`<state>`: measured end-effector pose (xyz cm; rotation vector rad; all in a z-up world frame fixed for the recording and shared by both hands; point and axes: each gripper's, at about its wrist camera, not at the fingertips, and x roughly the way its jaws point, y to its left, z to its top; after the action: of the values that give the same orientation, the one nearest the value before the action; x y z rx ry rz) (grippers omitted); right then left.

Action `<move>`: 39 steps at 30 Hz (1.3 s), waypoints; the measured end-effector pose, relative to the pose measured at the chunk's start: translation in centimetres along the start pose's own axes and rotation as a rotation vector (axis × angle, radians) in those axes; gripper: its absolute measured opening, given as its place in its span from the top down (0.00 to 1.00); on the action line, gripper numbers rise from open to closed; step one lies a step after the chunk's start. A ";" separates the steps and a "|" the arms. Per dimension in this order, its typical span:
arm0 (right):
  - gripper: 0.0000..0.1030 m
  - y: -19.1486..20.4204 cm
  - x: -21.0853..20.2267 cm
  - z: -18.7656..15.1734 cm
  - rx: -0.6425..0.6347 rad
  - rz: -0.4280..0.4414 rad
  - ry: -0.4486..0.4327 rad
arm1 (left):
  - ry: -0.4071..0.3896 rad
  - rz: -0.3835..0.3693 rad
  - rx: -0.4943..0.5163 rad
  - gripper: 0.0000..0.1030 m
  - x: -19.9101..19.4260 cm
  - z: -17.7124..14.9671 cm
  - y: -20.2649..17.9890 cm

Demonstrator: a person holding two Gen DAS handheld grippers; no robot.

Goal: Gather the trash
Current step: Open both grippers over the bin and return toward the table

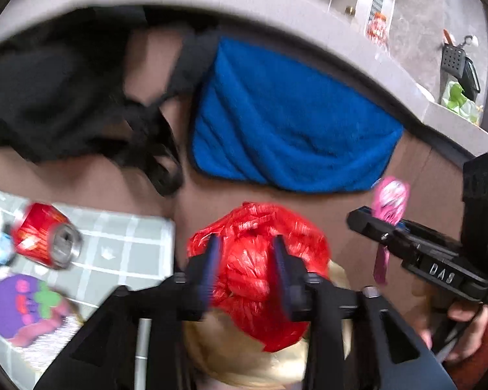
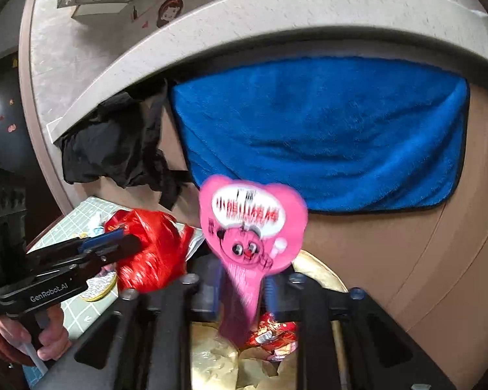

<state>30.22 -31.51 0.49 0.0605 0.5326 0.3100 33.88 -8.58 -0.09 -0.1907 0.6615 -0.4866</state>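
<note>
my left gripper [image 1: 244, 260] has its jaws parted around a crumpled red plastic bag [image 1: 260, 269]; whether the pads [image 1: 211, 260] press on it i cannot tell through the blur; the bag hangs over a gold-lined bin [image 1: 211, 351]; my right gripper [image 2: 242, 287] stands open, a pink heart-shaped wrapper [image 2: 252, 224] loose between its fingers above the bin's rim [image 2: 318, 266]; a red can [image 1: 45, 235] and a purple wrapper [image 1: 22, 305] lie on the grey checked mat [image 1: 127, 243], near its left edge; a blue towel [image 1: 286, 123] hangs behind.
</note>
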 end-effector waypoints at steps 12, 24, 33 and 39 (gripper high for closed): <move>0.52 0.5 1.7 -1.4 0.012 -0.057 0.070 | -0.022 0.071 -0.058 0.47 -3.3 0.9 5.1; 0.52 10.2 0.8 1.2 -0.109 0.060 -0.001 | -0.205 0.293 -0.183 0.47 -16.3 1.9 15.6; 0.52 21.0 3.5 1.3 -0.225 0.198 0.056 | -0.244 0.379 -0.319 0.47 -24.9 -1.4 23.6; 0.52 26.2 5.3 0.4 -0.300 0.244 0.098 | -0.160 0.343 -0.428 0.45 -24.1 -4.6 27.9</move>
<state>27.56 -4.92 1.76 -0.1828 0.5717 0.6303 24.93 27.50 0.44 -0.5043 0.6195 0.0060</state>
